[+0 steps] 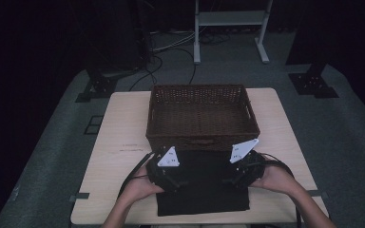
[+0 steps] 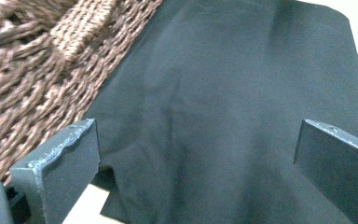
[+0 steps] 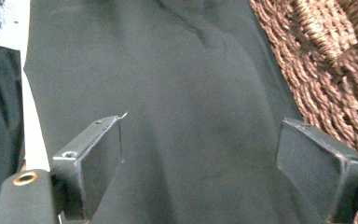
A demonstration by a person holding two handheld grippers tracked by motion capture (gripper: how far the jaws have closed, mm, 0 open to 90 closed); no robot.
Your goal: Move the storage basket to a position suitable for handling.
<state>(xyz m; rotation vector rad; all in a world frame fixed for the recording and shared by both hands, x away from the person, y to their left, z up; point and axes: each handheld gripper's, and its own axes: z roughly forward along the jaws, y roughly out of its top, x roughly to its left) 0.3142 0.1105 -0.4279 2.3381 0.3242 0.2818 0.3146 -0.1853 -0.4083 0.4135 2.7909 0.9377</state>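
Cloth: black cloth (image 1: pixel 203 183) flat on desk (image 1: pixel 119 137), touching wicker basket (image 1: pixel 202 111) | left hand-held gripper (image 2: pixel 193 154) and right hand-held gripper (image 3: pixel 200 154): my jaws spread, empty, above it | advice: probably pinch both near corners evenly, lift together.

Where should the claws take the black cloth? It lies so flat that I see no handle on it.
Probably its two near corners, one claw each, coming from the person's side: the black cloth lies flat, its far edge against the wicker basket, leaving near corners free.
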